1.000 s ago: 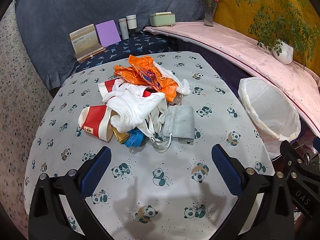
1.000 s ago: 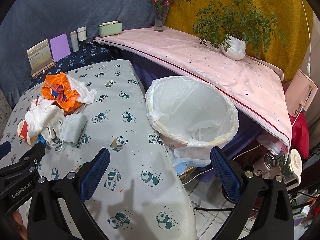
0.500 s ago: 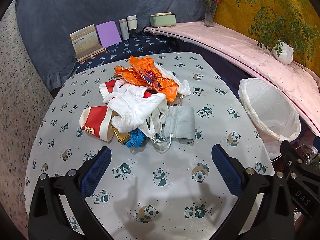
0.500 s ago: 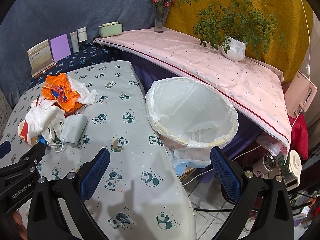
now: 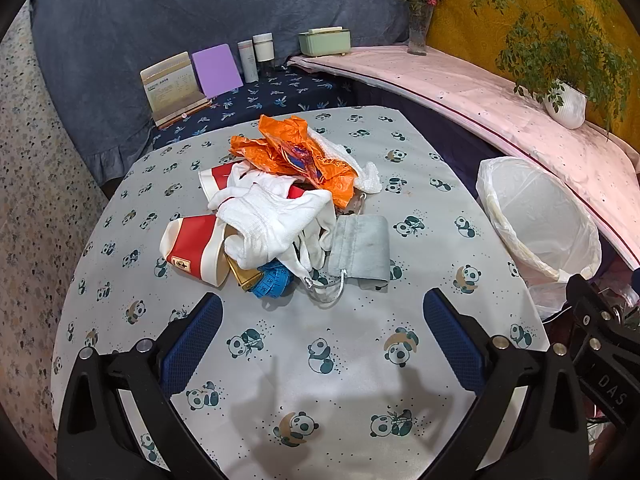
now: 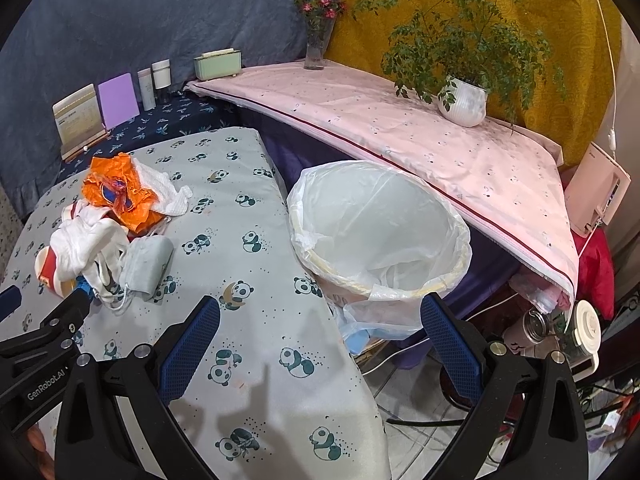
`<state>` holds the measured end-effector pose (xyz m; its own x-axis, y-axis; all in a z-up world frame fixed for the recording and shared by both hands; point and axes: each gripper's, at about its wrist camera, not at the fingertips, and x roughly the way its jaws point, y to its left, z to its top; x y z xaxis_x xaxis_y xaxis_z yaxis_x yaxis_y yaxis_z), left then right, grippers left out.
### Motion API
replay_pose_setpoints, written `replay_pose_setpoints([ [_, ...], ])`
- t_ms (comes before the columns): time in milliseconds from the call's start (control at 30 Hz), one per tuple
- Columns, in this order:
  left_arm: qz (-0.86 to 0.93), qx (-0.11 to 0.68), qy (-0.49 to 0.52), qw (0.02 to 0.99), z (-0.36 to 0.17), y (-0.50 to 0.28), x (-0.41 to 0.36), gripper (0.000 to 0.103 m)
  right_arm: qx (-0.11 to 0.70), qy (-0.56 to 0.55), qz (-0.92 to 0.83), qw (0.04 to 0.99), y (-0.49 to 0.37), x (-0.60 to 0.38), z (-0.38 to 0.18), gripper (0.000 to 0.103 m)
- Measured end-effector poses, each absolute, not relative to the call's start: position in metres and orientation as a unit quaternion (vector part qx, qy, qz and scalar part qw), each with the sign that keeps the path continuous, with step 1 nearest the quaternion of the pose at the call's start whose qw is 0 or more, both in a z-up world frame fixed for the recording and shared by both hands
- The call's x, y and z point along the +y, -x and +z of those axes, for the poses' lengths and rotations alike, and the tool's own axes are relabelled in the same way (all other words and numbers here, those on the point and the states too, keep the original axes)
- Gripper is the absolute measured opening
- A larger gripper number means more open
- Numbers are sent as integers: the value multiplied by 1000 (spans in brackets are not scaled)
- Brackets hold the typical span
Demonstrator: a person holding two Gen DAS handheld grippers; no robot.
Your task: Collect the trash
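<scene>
A pile of trash lies mid-table: an orange plastic bag [image 5: 296, 152], white gloves [image 5: 272, 216], a red-and-white paper cup [image 5: 192, 248], a grey face mask [image 5: 362, 246] and a blue tape measure [image 5: 272, 280]. The same orange plastic bag [image 6: 116, 188] and grey face mask [image 6: 146, 262] show at the left of the right wrist view. A bin lined with a white bag [image 6: 380, 236] stands off the table's right edge. My left gripper [image 5: 320, 320] hovers open just short of the pile, holding nothing. Over the table's right edge my right gripper [image 6: 320, 324] is open and empty, in front of the bin.
The table [image 5: 320, 380] wears a grey panda-print cloth. Behind it a dark shelf holds cards [image 5: 172, 84], bottles and a green box [image 5: 324, 42]. A pink-covered ledge [image 6: 400, 120] carries a flower vase and a potted plant [image 6: 460, 100]. Jars and cables lie on the floor [image 6: 560, 328].
</scene>
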<state>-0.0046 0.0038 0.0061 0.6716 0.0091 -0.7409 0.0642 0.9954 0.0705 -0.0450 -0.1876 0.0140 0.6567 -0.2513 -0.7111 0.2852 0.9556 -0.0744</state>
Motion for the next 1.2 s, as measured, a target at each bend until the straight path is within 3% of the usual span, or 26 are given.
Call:
replay_pose_setpoints([
  [667, -14, 398, -38, 916, 7, -3, 22, 96, 370, -16, -140, 918, 40, -172, 23, 96],
  [1200, 63, 429, 26, 901, -21, -45, 124, 96, 391, 12, -60, 918, -5, -105, -3, 96],
])
